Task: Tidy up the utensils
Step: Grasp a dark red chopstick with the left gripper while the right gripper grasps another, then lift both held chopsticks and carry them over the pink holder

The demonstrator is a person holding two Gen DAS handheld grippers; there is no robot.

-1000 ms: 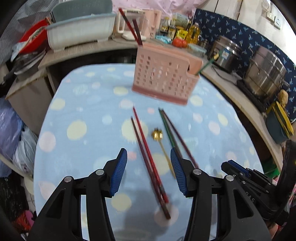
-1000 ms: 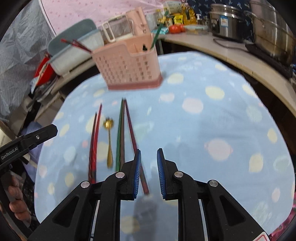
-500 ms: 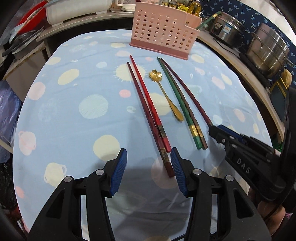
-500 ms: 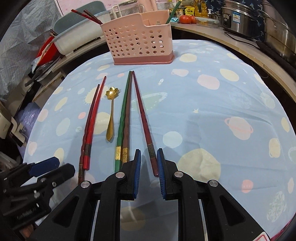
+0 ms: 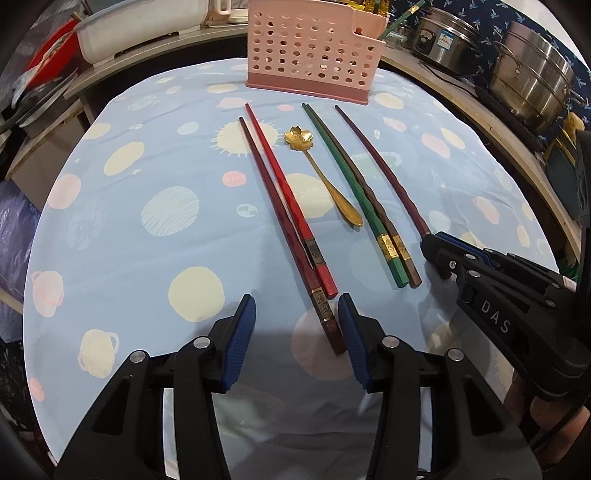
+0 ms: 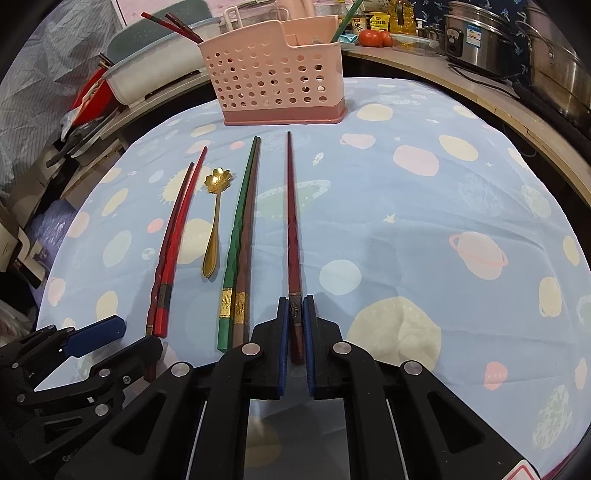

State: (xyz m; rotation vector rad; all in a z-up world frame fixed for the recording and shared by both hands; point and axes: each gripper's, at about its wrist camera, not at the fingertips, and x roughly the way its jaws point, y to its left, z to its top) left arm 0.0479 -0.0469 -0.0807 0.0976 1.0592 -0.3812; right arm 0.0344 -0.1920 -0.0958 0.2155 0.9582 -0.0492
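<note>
A pink perforated utensil basket (image 5: 314, 48) (image 6: 277, 74) stands at the table's far side. In front of it lie two red chopsticks (image 5: 288, 206) (image 6: 173, 243), a gold flower spoon (image 5: 321, 177) (image 6: 214, 221), a green and a brown chopstick (image 5: 365, 199) (image 6: 240, 229), and a single dark red chopstick (image 5: 384, 173) (image 6: 293, 229). My left gripper (image 5: 297, 325) is open around the near ends of the red pair. My right gripper (image 6: 295, 321) (image 5: 436, 251) has its jaws closed on the near end of the dark red chopstick, which lies on the cloth.
The table carries a light blue cloth with planet prints (image 5: 166, 210) (image 6: 424, 221). Steel pots (image 5: 532, 70) (image 6: 554, 62) stand on the counter to the right. A white tub (image 5: 140, 26) (image 6: 155, 74) and clutter sit at the back left.
Both grippers came down and forward to the chopsticks' near ends. The right jaws closed on the dark red chopstick, which now lies apart from the green and brown ones.
</note>
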